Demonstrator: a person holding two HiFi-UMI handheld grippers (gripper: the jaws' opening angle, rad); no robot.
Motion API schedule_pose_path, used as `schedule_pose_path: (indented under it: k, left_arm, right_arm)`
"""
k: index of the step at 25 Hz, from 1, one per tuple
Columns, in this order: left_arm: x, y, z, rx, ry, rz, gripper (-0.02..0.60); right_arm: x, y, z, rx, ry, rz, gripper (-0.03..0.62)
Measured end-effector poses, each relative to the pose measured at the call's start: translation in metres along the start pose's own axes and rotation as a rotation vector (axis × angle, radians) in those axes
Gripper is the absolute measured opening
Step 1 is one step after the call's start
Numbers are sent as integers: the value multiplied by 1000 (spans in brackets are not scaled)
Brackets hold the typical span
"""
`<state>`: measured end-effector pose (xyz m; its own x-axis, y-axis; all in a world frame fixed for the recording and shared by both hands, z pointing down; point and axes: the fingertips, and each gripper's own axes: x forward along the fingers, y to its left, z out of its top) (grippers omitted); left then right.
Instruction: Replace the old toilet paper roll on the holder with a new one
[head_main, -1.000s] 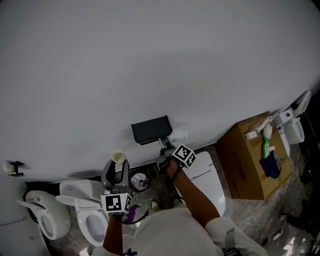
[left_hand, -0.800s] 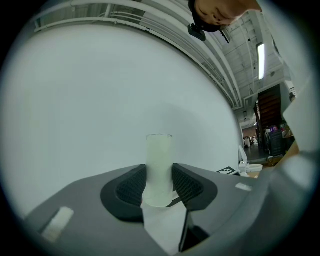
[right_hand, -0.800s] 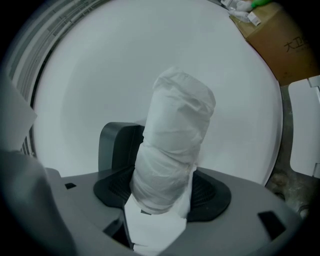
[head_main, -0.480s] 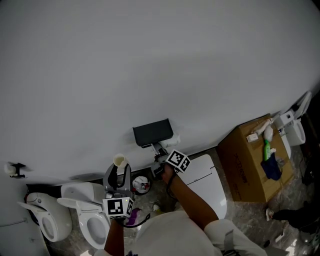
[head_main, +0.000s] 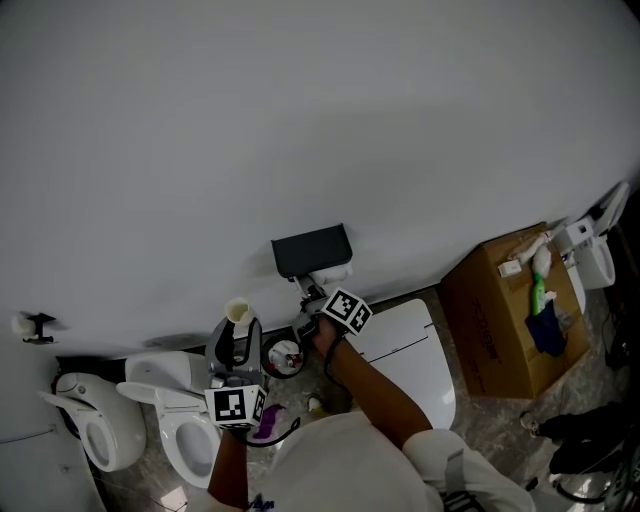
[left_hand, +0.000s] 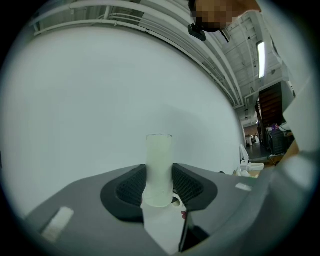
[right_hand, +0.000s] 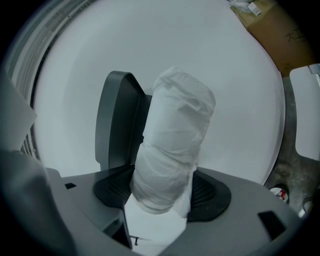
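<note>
New roll (right_hand: 175, 145): likely soft, light; our right gripper (right_hand: 162, 195) clamps its near end.
Old tube (left_hand: 159, 165): likely flimsy; our left gripper (left_hand: 159, 187) pinches it.

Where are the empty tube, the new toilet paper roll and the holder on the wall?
empty tube (left_hand: 159, 170): left gripper view, middle of its pale side.
new toilet paper roll (right_hand: 172, 145): right gripper view, middle of its white side.
toilet paper holder (head_main: 312, 250): head view, centre of its dark cover.
</note>
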<state>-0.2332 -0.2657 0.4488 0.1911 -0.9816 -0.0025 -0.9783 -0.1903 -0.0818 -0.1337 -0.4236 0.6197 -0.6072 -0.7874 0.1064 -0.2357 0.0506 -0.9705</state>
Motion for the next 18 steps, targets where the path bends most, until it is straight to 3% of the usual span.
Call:
schedule_pose_path:
  k: [18]
  left_arm:
    - [-18,0,-4,-12,11,0,172]
  right_arm:
    - [3,3,-15,66,-48,27,339]
